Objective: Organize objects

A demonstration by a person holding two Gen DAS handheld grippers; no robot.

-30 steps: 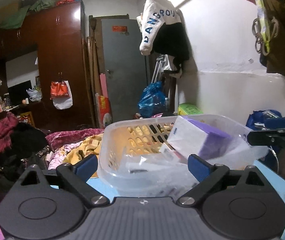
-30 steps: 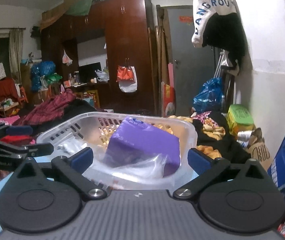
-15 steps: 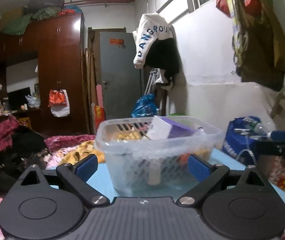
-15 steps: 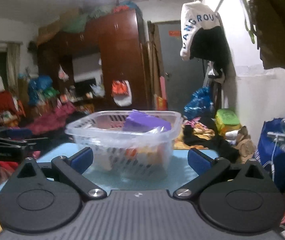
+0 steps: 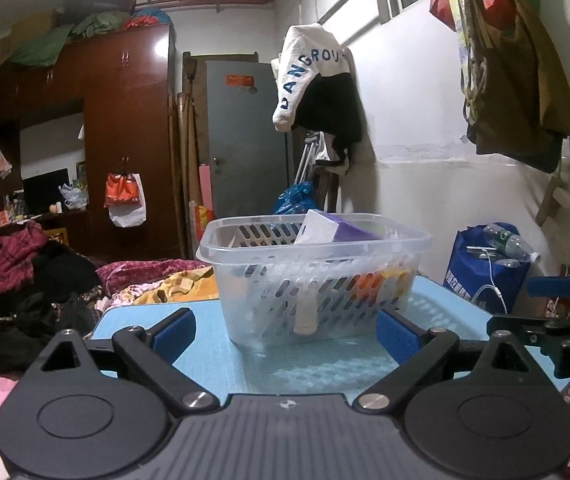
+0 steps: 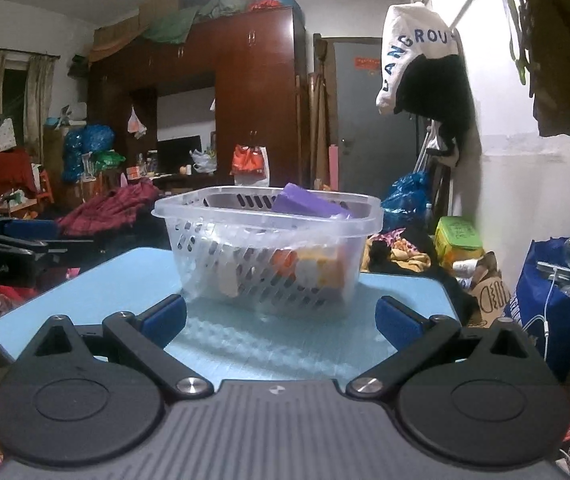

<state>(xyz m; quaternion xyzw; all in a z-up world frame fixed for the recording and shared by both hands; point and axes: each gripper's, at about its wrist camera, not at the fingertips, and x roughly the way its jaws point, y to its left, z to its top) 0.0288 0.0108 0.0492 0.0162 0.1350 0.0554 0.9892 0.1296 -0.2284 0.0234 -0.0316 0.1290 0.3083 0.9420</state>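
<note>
Both grippers sit low and level over the light-blue tabletop (image 5: 213,360), pointing at the one clear plastic slotted basket (image 5: 317,276) that stands in the middle of it. The left gripper (image 5: 285,334) is squared up to the basket's near wall, a little short of it; the right gripper (image 6: 281,318) lines up the same way from its own side, and its black frame with a blue pad shows at the right edge of the left wrist view.

Count it up: one basket, two grippers, four blue-padded fingers in all. Inside the basket, one purple-and-white box (image 5: 333,232) leans tilted above the rim, and through the slots there's one pale bottle-like shape (image 5: 305,312) plus orange and yellow packets (image 6: 313,264), their number too muddled to tell.

Fingers now: the left gripper's blue pads (image 5: 173,332) are spread wide, wider than the basket's base looks from here, gripping nothing and touching nothing. The right gripper's blue pads (image 6: 397,316) are spread just as wide, empty too, clear of the basket wall.
</note>
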